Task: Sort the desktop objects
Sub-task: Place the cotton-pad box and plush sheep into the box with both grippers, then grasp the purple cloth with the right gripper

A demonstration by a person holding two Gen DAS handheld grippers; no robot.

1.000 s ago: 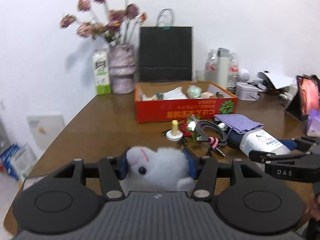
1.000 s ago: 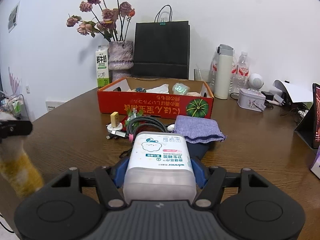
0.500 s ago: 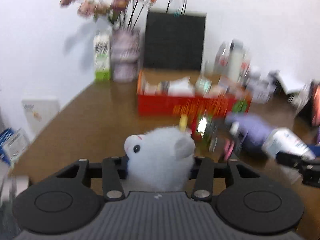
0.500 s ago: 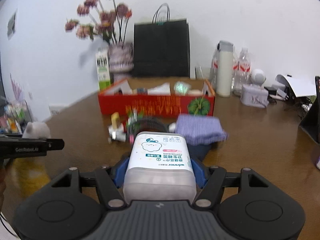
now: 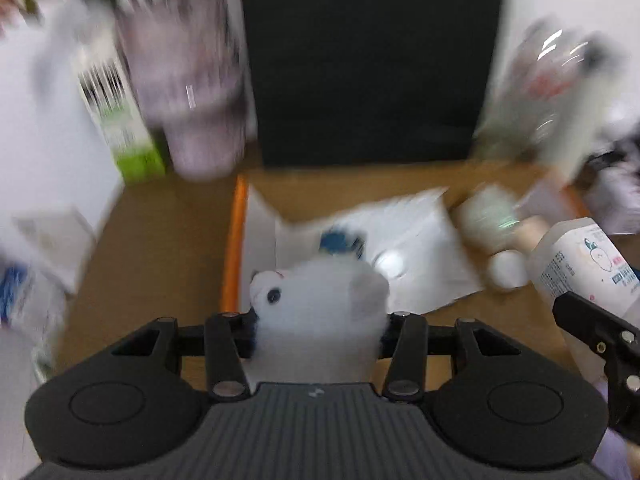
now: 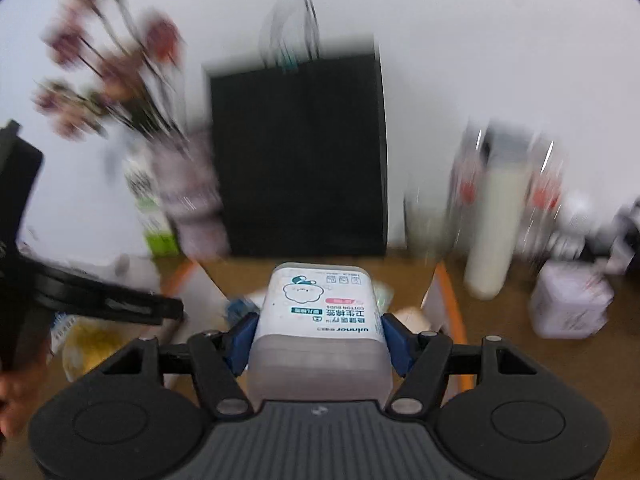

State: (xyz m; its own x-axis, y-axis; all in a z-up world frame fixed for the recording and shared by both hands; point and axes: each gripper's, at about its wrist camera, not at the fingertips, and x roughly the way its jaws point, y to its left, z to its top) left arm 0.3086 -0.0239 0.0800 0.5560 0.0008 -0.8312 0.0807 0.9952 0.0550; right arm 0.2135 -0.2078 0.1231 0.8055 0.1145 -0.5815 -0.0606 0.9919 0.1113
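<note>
My left gripper (image 5: 318, 322) is shut on a white plush toy (image 5: 320, 312) with a black eye, held above the left part of the red cardboard box (image 5: 236, 240). My right gripper (image 6: 318, 330) is shut on a white cotton swab box (image 6: 320, 320), held above the same red box (image 6: 450, 300). The swab box also shows at the right of the left wrist view (image 5: 588, 264), and the left gripper shows at the left of the right wrist view (image 6: 100, 300). Both views are motion-blurred.
The red box holds white paper (image 5: 400, 248) and small items. Behind it stand a black paper bag (image 6: 300, 152), a vase of dried flowers (image 6: 192, 200), a milk carton (image 5: 120, 132) and bottles (image 6: 500, 216). A small tin (image 6: 568, 304) sits at the right.
Both grippers have moved forward and up from the table's front over the red box, still holding the plush toy and the swab box. The loose items in front of the box have dropped out of sight.
</note>
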